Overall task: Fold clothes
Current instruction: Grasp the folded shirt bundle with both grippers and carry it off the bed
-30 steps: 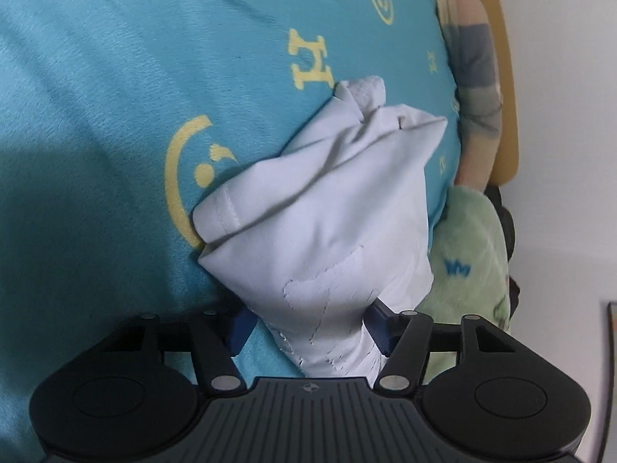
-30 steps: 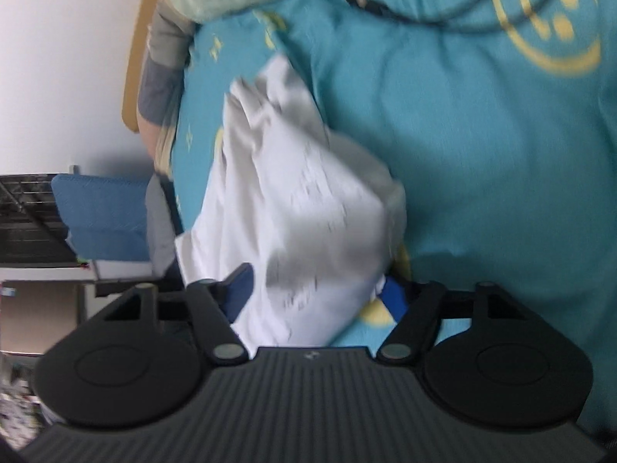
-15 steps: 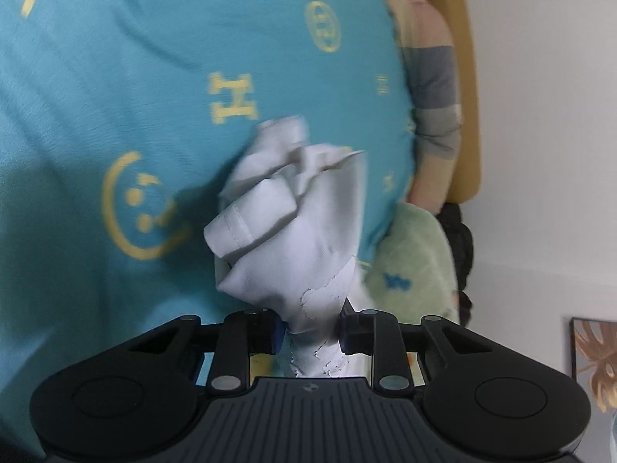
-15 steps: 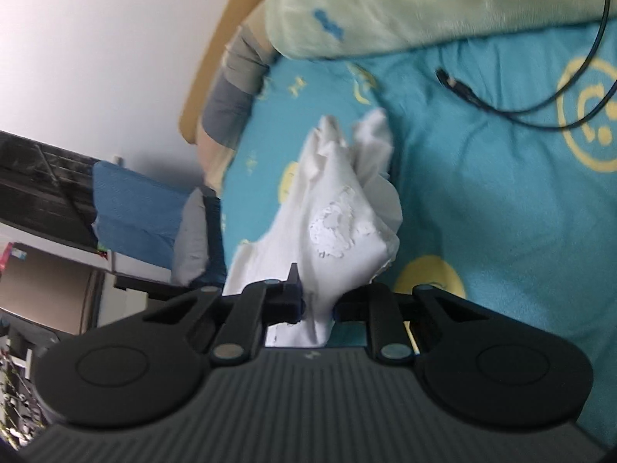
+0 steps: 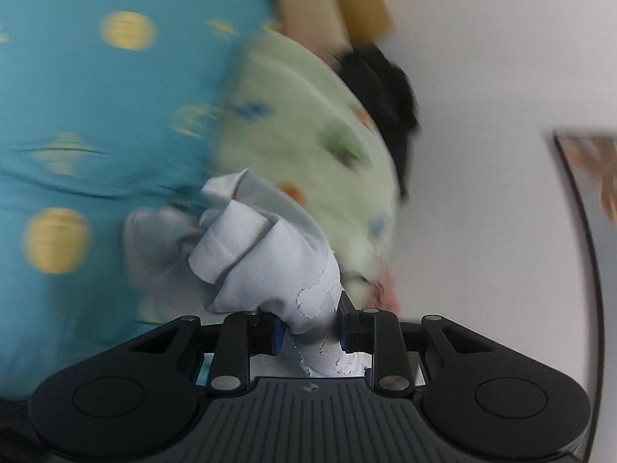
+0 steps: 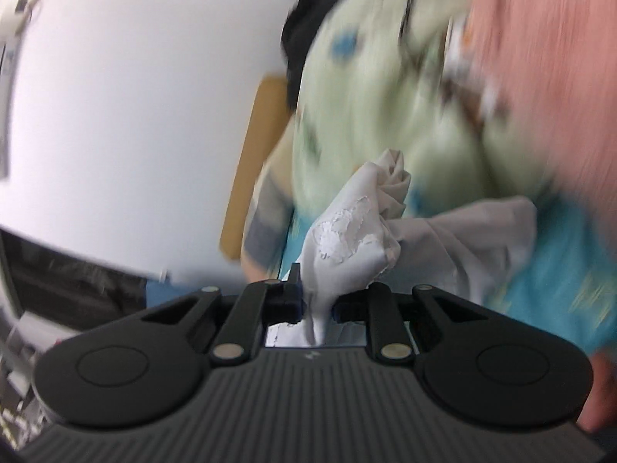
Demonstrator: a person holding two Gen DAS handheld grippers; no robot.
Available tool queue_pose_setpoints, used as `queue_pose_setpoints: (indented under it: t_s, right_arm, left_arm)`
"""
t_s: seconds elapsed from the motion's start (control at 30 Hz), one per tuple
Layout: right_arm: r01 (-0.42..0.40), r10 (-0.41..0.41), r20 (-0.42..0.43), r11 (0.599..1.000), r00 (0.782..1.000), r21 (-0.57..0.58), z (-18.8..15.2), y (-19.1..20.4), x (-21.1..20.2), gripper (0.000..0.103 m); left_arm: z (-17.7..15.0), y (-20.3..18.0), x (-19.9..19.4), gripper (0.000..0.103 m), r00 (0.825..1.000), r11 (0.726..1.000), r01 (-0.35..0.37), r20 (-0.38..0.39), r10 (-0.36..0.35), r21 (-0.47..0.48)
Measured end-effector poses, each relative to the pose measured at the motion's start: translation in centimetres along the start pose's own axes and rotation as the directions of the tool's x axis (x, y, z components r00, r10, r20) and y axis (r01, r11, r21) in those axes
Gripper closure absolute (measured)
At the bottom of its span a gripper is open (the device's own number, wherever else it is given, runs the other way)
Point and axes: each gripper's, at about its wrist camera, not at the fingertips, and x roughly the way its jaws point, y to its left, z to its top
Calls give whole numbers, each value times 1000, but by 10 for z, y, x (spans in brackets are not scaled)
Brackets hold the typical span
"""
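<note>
White garment, a soft cotton piece with a cracked white print on it, is bunched between the fingers of both grippers. In the left wrist view the left gripper has its two blue-padded fingers clamped on a thick gather of the cloth, a stitched hem folded over just above them. In the right wrist view the right gripper pinches a thinner twist of the same cloth, its fingers nearly together, with the printed patch just beyond them and a loose tail trailing off to the right.

Both views are blurred, yet the cloth clearly hangs up off the teal bedsheet with its yellow motifs, rather than lying flat on it. Farther off lies a pale green blanket with small coloured patches, something dark beyond it, then the white wall. A pink blurred shape fills the far right of the right wrist view; I cannot tell what it is.

The garment looks light and limp, so it should sag and crumple wherever it is unsupported, and it will not hold a crease by itself. The present holds are on wadded cloth, which I judge poor for folding. Better to take it at a hem or at two corners, so that it drapes open.
</note>
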Motion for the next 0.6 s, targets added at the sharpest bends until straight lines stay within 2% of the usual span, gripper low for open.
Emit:
queue_pose_setpoints:
  t_s: [0.07,0.13,0.2,0.27,0.33,0.37,0.43,0.53,0.6]
  right_arm:
    - [27,-25,66,999,998,-32,41,9,-23,86]
    - [28,-12,163,995,987,-97,79,24,-52,86]
    - [23,20,263,987,965,-160,115,39,-81,86]
    - [40,44,352,973,935,-228,141,49,-107,86]
    - [79,44,426,960,904,-269,157,45,-127,86]
    - [102,32,453,958,891,-268,162,36,-134,86]
    - [162,-18,488,954,873,-253,164,11,-142,85]
    - [267,-145,458,940,877,-213,149,-36,-141,85]
    - [324,-227,405,927,886,-188,131,-68,-139,85]
  left_arm:
    - [-11,-45,33,75,998,997,56,-43,-54,56]
    - [-26,-87,63,75,986,984,153,-77,-146,94]
    - [-47,-127,90,75,964,953,257,-108,-242,160]
    - [-66,-160,118,75,949,919,311,-127,-288,242]
    - [-87,-175,143,75,943,893,331,-146,-300,305]
    - [-98,-180,155,75,941,879,337,-156,-301,336]
    - [-122,-170,173,75,950,865,307,-176,-256,397]
    - [-146,-130,194,75,966,846,230,-216,-139,481]
    - [-155,-99,203,75,967,830,186,-247,-60,526]
